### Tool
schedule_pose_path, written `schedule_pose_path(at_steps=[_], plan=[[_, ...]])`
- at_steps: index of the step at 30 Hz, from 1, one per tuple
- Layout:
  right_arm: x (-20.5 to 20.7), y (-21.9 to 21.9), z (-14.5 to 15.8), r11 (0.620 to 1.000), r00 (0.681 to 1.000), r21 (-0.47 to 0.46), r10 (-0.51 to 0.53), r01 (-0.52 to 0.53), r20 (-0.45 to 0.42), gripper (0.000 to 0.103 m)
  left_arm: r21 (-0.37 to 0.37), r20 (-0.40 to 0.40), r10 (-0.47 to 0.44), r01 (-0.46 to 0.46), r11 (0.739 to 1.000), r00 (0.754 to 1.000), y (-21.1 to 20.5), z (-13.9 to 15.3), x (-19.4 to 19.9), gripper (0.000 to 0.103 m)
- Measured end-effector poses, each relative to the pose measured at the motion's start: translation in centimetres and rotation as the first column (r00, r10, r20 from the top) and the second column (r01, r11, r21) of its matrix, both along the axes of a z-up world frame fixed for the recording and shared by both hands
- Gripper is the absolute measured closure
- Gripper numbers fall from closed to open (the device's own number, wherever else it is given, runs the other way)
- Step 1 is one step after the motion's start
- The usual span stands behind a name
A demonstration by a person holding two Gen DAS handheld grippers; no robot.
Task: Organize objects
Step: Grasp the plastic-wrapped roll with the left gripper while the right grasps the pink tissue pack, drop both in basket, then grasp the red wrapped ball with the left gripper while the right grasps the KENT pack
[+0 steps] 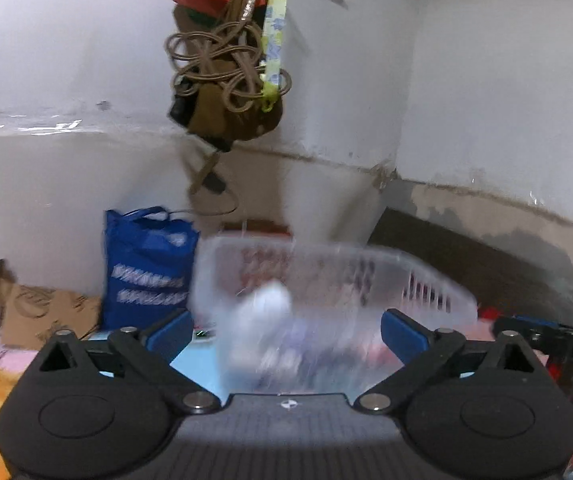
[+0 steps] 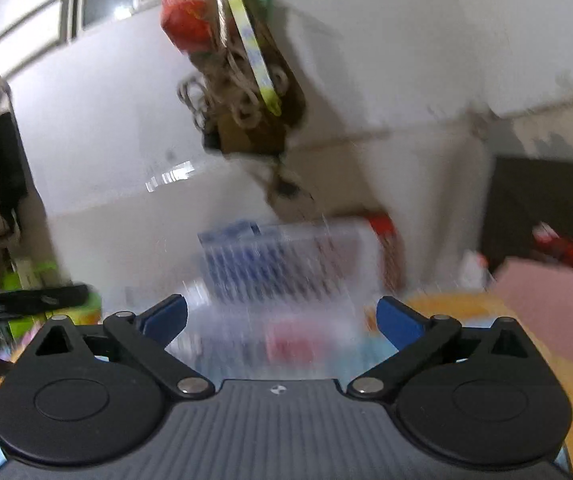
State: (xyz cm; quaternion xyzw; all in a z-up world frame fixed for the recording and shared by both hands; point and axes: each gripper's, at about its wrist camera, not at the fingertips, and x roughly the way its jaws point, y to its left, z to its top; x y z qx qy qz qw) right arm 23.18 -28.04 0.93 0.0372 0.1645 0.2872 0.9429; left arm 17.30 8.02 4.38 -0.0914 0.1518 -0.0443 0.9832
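A clear plastic basket (image 1: 426,280) with slotted walls stands ahead of my left gripper (image 1: 286,334), blurred by motion; a white bundle (image 1: 266,304) and other blurred items lie inside. My left gripper is open and empty, its blue pads (image 1: 168,336) wide apart just short of the basket's near side. The same basket (image 2: 286,264) shows in the right wrist view, heavily blurred. My right gripper (image 2: 282,322) is open and empty in front of it.
A blue shopping bag (image 1: 146,272) stands left of the basket, with flattened cardboard (image 1: 42,312) beside it. A brown bag with coiled cord (image 1: 226,80) hangs on the white wall. Orange cloth (image 2: 526,344) and pink fabric (image 2: 558,292) lie right. The other gripper (image 1: 566,344) shows at right.
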Motion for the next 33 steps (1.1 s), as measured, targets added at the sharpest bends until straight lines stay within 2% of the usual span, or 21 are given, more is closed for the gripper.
schedule_pose_path(at_steps=[2, 4, 6, 7, 8, 9, 13, 16, 22, 24, 27, 31, 32, 33], plan=[[-2.9, -1.5, -2.5, 1.0, 1.0, -0.029, -0.01, 0.01, 0.006, 0.0, 0.007, -0.011, 0.011, -0.011, 1.0, 1.0, 0.6, -2.1, -2.8, 0.002], [-4.7, -2.3, -4.5, 0.999, 1.0, -0.042, -0.007, 0.007, -0.01, 0.003, -0.024, -0.023, 0.036, -0.036, 0.999, 0.999, 1.2, -3.9, -4.4, 0.002], [-5.4, -2.5, -5.8, 0.996, 0.999, -0.086, -0.024, 0.021, -0.041, 0.027, -0.056, -0.04, 0.033, -0.035, 0.998, 0.999, 1.7, -5.2, -5.0, 0.004], [-5.3, -2.3, -6.0, 0.994, 0.998, -0.104, -0.032, 0.026, -0.058, 0.033, -0.065, -0.049, 0.027, -0.03, 0.997, 0.998, 1.7, -5.8, -5.0, 0.004], [-5.1, -2.3, -6.2, 0.993, 0.997, -0.113, -0.029, 0.02, -0.075, 0.047, -0.066, -0.06, 0.015, -0.019, 0.998, 0.998, 1.8, -6.1, -4.9, 0.007], [-4.9, -2.3, -6.4, 0.993, 0.995, -0.114, -0.019, 0.008, -0.093, 0.052, -0.065, -0.07, 0.006, -0.011, 0.998, 0.998, 1.8, -6.4, -4.6, 0.012], [-4.4, -1.0, -6.1, 0.988, 0.994, -0.149, 0.024, -0.039, -0.107, 0.052, -0.019, -0.088, -0.016, 0.015, 1.0, 0.996, 0.9, -7.3, -4.5, 0.017], [-4.1, -0.3, -6.4, 0.981, 0.994, -0.19, 0.003, -0.024, -0.111, 0.052, 0.015, -0.124, -0.025, 0.027, 1.0, 0.992, 0.0, -7.7, -4.3, 0.019], [-3.6, -0.5, -6.7, 0.98, 0.988, -0.198, -0.012, -0.019, -0.154, 0.052, 0.038, -0.167, -0.026, 0.033, 0.999, 0.986, -0.9, -8.1, -3.8, 0.021], [-3.6, -0.3, -6.9, 0.977, 0.988, -0.213, -0.015, -0.018, -0.152, 0.052, 0.041, -0.186, -0.024, 0.032, 0.999, 0.982, -1.0, -8.4, -3.6, 0.039], [-3.6, 0.3, -7.3, 0.965, 0.986, -0.261, -0.027, -0.016, -0.163, 0.051, 0.023, -0.226, -0.051, 0.057, 0.998, 0.973, -0.8, -8.8, -2.9, 0.049], [-3.3, -0.1, -7.4, 0.97, 0.982, -0.244, -0.051, 0.005, -0.183, 0.049, 0.048, -0.234, -0.056, 0.069, 0.997, 0.971, -1.2, -8.9, -2.9, 0.049], [-3.3, -0.1, -7.5, 0.969, 0.981, -0.246, -0.051, 0.004, -0.185, 0.056, 0.051, -0.233, -0.057, 0.071, 0.996, 0.971, -1.3, -8.9, -2.9, 0.049], [-3.3, -0.1, -7.5, 0.968, 0.982, -0.25, -0.053, 0.007, -0.181, 0.056, 0.053, -0.231, -0.057, 0.071, 0.996, 0.971, -1.2, -8.9, -2.9, 0.052]])
